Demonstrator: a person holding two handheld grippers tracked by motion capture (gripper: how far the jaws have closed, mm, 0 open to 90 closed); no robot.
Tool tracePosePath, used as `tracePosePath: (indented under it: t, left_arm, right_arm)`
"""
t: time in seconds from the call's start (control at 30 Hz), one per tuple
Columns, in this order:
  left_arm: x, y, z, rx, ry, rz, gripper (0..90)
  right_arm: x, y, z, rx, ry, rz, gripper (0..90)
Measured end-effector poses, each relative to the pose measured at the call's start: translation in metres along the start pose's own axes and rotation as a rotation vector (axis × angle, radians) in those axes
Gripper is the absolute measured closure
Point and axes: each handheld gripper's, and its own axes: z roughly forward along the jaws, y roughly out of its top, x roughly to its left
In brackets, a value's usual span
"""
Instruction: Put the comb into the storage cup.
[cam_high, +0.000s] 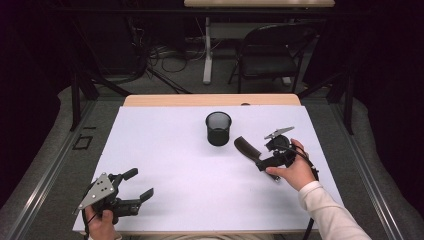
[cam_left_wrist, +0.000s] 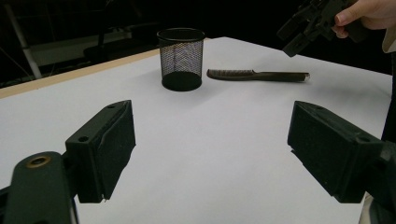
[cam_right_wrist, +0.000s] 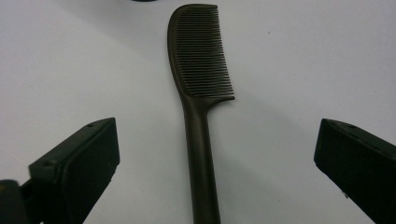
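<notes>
Comb (cam_right_wrist: 201, 93): a dark brown handled comb is laid flat on the white sheet, just beside the mesh cup, its toothed head turned toward the cup and its handle toward the person's right hand.
Right gripper (cam_high: 267, 161): it is held low over the handle end of the comb, jaws spread wide, one to each side of the handle; nothing is gripped and the comb is not touched.
Left gripper (cam_high: 131, 186): it is held at the near left corner of the sheet, well apart from the comb, jaws wide open and empty.
Handling: the comb is judged light, stiff and thin, probably of smooth plastic, so it may be slid on the sheet if pushed from one side; the fine teeth are judged the weakest part.
Hold: the straight handle (cam_right_wrist: 201, 154) is judged the best place to be gripped, across its width and below the teeth, with the jaws brought down to the sheet because the comb lies so flat.
Mesh cup (cam_high: 218, 128): a black wire-mesh cup is stood upright near the far middle of the sheet, open and seemingly empty.
Surface (cam_high: 165, 155): a plain white sheet is spread over a wooden table; a strip of wood is left bare at the far edge.
Room: it is dim, with dark surroundings, a grey floor, a black chair (cam_high: 272, 52), a table leg and loose cables seen beyond the table.
</notes>
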Motion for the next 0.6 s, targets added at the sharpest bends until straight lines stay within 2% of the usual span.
tracePosePath:
  t: [0.33,0.6]
  left_arm:
    - [0.0,0.0,0.0,0.002,0.0,0.0,15.4]
    - [0.0,0.0,0.0,0.002,0.0,-0.001,15.4]
  right_arm:
    - [-0.003,0.003,0.009,0.03,-0.003,-0.016,4.0]
    - [-0.005,0.006,0.017,0.113,0.012,-0.025,7.4]
